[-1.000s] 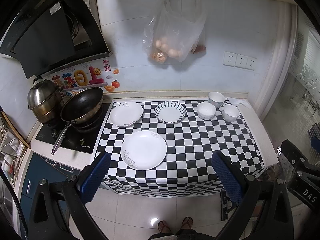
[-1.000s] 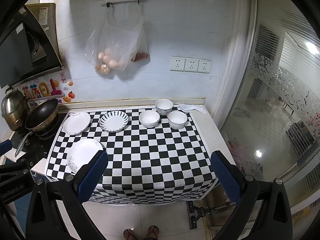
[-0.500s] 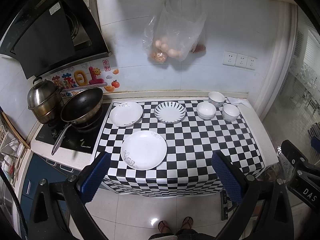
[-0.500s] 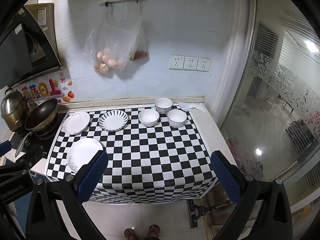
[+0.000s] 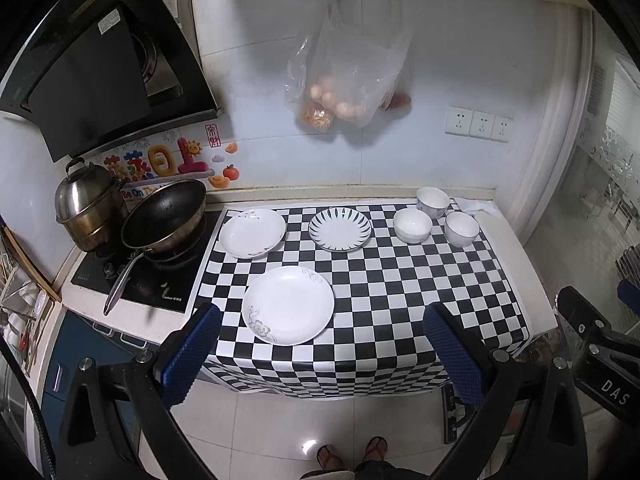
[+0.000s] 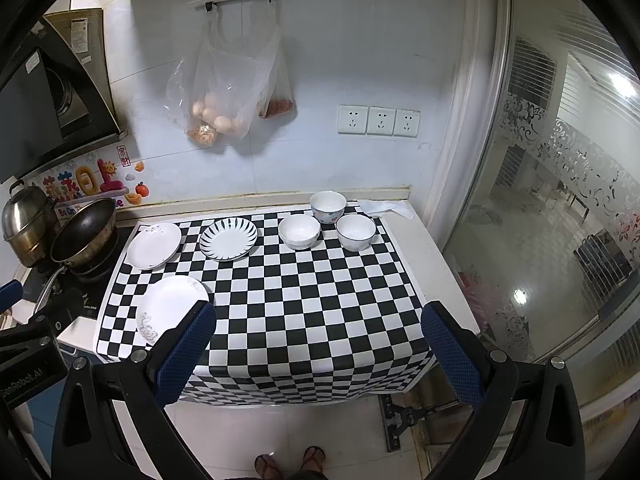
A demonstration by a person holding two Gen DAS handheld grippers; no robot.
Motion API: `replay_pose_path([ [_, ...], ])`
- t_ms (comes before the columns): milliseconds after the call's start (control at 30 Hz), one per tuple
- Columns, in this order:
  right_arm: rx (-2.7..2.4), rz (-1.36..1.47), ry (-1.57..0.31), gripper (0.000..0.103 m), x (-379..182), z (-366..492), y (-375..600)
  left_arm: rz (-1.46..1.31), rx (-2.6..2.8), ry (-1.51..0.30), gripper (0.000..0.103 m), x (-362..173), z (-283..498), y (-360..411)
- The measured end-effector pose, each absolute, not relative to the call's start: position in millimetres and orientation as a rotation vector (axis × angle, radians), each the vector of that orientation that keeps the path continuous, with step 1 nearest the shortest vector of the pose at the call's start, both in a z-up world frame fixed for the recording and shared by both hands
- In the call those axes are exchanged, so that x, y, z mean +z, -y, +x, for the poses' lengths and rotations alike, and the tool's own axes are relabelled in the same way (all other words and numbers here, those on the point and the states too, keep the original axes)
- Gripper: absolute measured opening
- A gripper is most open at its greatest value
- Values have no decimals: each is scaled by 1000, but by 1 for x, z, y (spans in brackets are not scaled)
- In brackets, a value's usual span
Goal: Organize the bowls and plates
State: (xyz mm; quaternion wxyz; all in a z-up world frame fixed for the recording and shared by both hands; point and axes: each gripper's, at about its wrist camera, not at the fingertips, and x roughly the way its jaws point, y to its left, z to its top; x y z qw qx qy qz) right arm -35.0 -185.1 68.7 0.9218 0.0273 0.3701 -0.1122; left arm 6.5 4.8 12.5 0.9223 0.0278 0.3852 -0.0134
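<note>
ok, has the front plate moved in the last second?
No. The front plate covers the same squares of the checkered cloth as before.

Both tongs are hanging gaping wide and empty, short of the counter's (image 5: 516, 240) near edge. The left tongs (image 5: 322, 354) are sitting beside the right tongs (image 6: 318, 350), whose blue pads (image 6: 448, 354) are gripping nothing.

B/w check cloth (image 5: 400, 292), striped plate (image 5: 340, 229)

Both wrist views overlook checkered counter (image 5: 400, 280) from afar
</note>
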Motion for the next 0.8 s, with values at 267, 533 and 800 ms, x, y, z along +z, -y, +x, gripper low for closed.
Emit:
replay_pose_path([
  [267,-230,57,-761,103,70,-34,184,58,-28,-790,103,13,7,-5],
  [533,-230,58,-762,103,69,-34,185,58,-26,-789,103,13,7,-4],
  [800,-231,57,-761,103,69,-33,185,58,-26,-788,103,13,7,-4],
])
